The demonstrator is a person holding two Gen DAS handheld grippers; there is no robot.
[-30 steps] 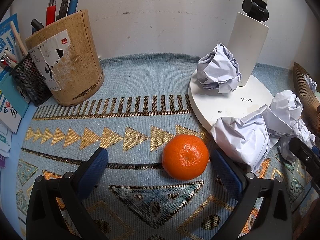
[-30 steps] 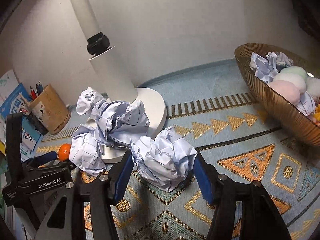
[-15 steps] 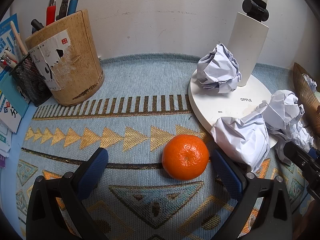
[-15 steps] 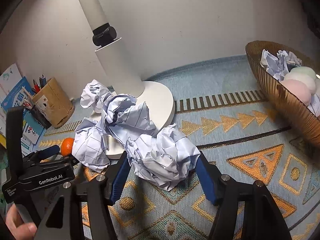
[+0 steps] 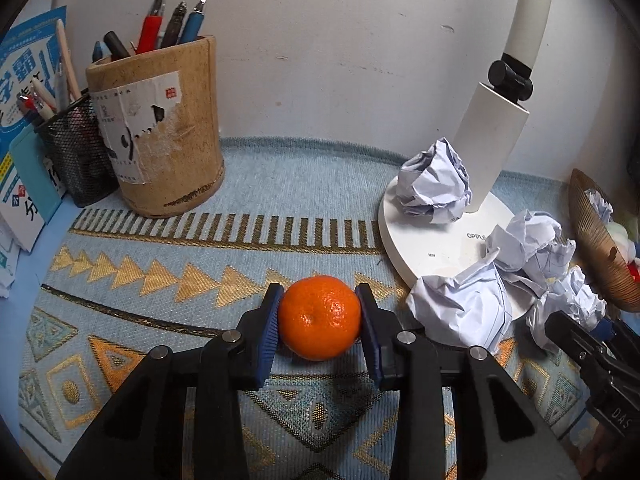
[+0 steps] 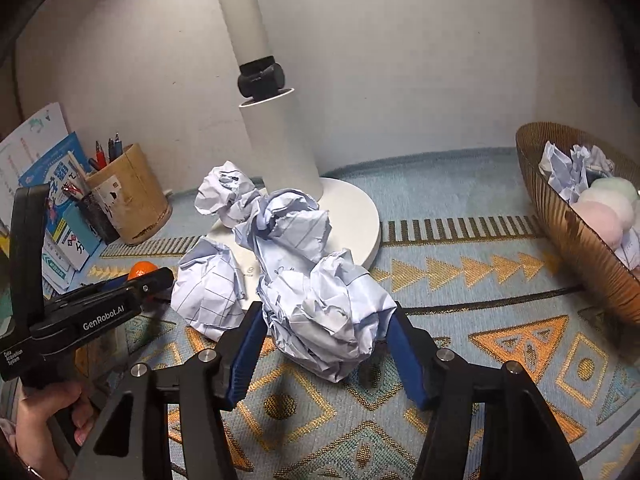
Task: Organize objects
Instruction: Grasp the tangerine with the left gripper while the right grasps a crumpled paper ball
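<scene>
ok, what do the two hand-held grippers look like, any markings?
Both are black linkage frames with silver pivot pins and ribbed blue pads. The left hand-held gripper shows white "GenRobot.AI" lettering on its side in the right wrist view. The right hand-held gripper looks the same build.

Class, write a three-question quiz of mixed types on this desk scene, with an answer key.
1. True or false: the left gripper, its jaws closing, has the round orange tangerine between its blue pads.
2. What sits between the right gripper's pads? A) a pen B) the nearest crumpled ball of lined white paper C) a pink pompom
3. Fill in: the ribbed brown basket already holds fluffy pompoms and crumpled ____.

Key: 1 true; 2 B; 3 paper.
</scene>
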